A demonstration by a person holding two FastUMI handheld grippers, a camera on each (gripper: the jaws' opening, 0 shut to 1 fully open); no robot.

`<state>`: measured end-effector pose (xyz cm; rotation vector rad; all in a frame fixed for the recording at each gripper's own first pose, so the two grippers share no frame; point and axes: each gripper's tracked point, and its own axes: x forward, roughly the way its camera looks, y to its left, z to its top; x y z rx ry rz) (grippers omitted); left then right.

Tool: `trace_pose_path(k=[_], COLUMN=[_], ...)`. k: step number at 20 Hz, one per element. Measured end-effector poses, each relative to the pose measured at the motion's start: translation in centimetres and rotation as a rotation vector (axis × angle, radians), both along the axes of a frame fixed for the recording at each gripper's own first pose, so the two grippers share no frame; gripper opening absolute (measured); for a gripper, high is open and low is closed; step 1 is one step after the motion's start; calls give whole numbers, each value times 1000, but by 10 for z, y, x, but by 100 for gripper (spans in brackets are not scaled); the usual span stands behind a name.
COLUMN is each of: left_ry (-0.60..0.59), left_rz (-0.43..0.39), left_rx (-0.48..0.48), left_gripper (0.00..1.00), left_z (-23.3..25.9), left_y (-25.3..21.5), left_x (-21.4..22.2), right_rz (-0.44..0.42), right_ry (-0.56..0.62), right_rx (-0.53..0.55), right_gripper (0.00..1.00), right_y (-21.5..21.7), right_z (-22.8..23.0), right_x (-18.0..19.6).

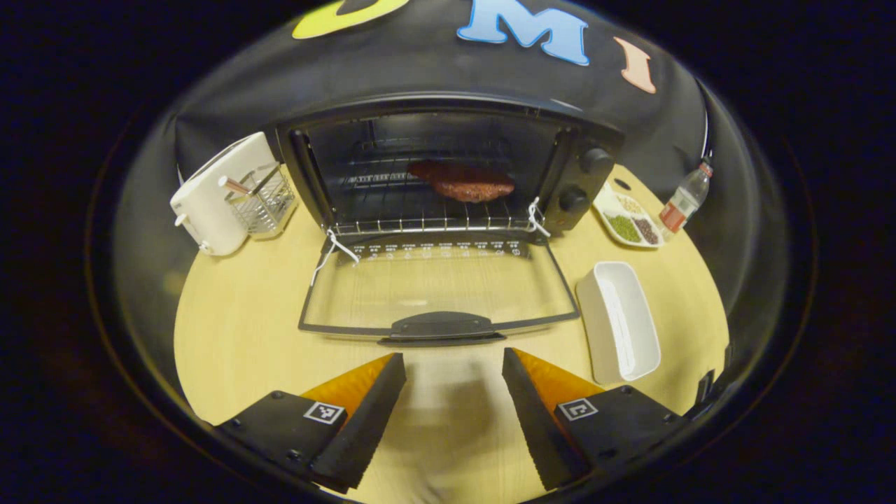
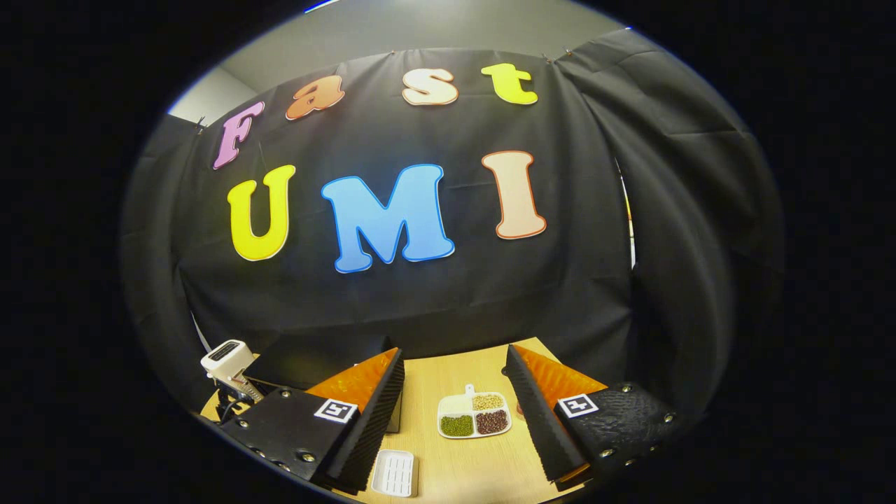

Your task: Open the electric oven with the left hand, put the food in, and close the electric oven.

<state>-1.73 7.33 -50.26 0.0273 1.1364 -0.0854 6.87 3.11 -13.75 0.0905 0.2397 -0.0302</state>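
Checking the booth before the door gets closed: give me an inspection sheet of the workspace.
Surface: light wooden table, bare in front of the oven.
Job's things: electric oven open, glass door folded flat onto the table; reddish-brown food lies on the wire rack inside.
Clutter: white toaster with a wire basket beside it, empty white tray, divided dish of beans, plastic bottle.
Grippers: left gripper open, just short of the door handle; right gripper open, raised, holding nothing.
Cables: white ties at the door hinges.
Surroundings: black cloth wall.
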Motion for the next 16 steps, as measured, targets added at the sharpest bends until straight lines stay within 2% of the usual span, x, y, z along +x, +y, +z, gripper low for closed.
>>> trace_pose_path(k=[2, 3, 6, 12, 14, 15, 16], left_ry=[28, 43, 79, 141, 148, 162, 167], left_rz=[-9, -9, -1, 27, 34, 36, 36], left_rx=[10, 18, 32, 17, 15, 16, 21], left_gripper=[92, 95, 95, 95, 92, 98, 96], left_z=[-7, -12, -24, -39, -44, -46, -49], left_y=[1, 4, 5, 8, 9, 10, 11], left_x=[-1, -1, 2, 4, 8, 7, 8], right_rz=[-4, -4, 4, 5, 5, 6, 7], right_ry=[2, 4, 19, 31, 32, 33, 32], right_rx=[-1, -1, 6, 24, 22, 22, 23], right_gripper=[89, 89, 89, 89, 89, 89, 89], right_y=[0, 1, 5, 7, 7, 8, 9], right_z=[0, -1, -5, -6, -6, -6, -6], right_x=[3, 4, 4, 4, 4, 4, 4])
